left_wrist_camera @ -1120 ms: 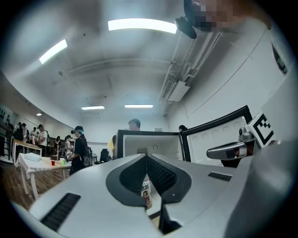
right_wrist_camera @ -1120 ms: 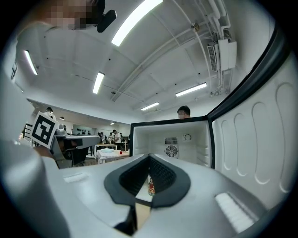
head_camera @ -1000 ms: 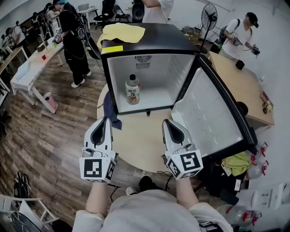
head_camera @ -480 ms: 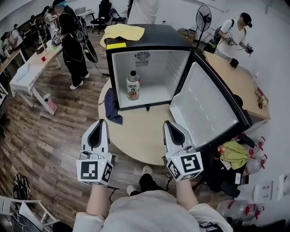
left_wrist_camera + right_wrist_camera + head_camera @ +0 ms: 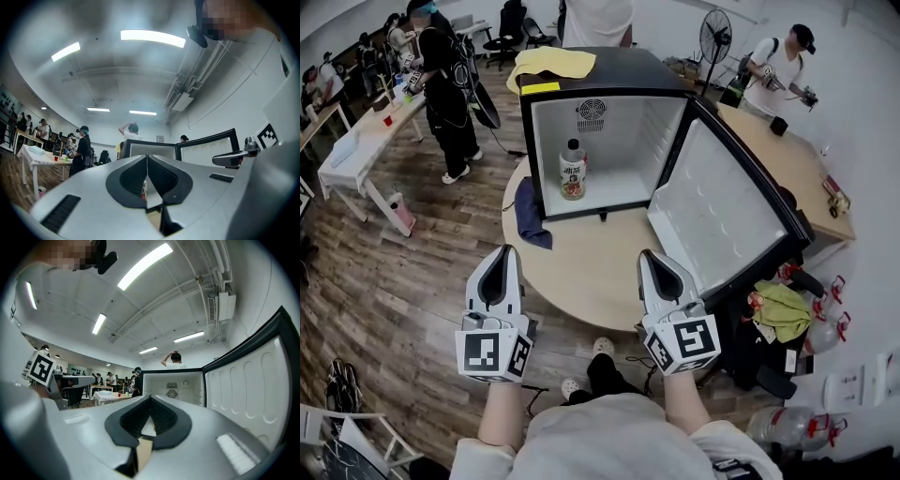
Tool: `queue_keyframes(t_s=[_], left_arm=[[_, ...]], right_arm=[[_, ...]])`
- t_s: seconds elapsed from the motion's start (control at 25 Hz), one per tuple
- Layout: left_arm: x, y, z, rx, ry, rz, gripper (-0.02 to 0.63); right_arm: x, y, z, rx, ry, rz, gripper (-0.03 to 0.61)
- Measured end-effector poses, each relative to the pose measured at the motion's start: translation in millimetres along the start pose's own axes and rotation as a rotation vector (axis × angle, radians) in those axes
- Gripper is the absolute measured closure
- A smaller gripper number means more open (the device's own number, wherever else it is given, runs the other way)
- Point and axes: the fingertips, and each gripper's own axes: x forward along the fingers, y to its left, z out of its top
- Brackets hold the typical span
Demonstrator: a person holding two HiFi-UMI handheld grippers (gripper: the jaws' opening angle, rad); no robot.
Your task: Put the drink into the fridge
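The drink, a bottle [image 5: 572, 169] with a white cap and a red-and-white label, stands upright inside the open black fridge [image 5: 609, 84] on its white floor, left of centre. The fridge door [image 5: 717, 211] hangs wide open to the right. The fridge sits on a round wooden table [image 5: 581, 267]. My left gripper [image 5: 508, 251] and right gripper [image 5: 643, 253] are both shut and hold nothing, side by side at the table's near edge, well short of the fridge. In the left gripper view a sliver of the bottle [image 5: 144, 187] shows between the jaws.
A dark blue cloth [image 5: 528, 211] hangs over the table's left edge by the fridge. A yellow cloth [image 5: 548, 64] lies on the fridge top. Several people stand behind; a fan [image 5: 714, 28], a wooden table [image 5: 787, 159] at right and a white table [image 5: 356, 141] at left.
Fridge and table have slid up and away in the head view. Both grippers now sit farther back from the fridge, still shut. The bottle stays put.
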Motion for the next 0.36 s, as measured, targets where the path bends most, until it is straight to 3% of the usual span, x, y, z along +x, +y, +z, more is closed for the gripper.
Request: queue_keyframes(t_s=[0.36], left_arm=[[-7.9, -2.9, 0.1, -0.001, -0.005, -0.006, 0.604]], right_arm=[[-6.3, 5.1, -1.6, -0.01, 0.006, 0.008, 0.568]])
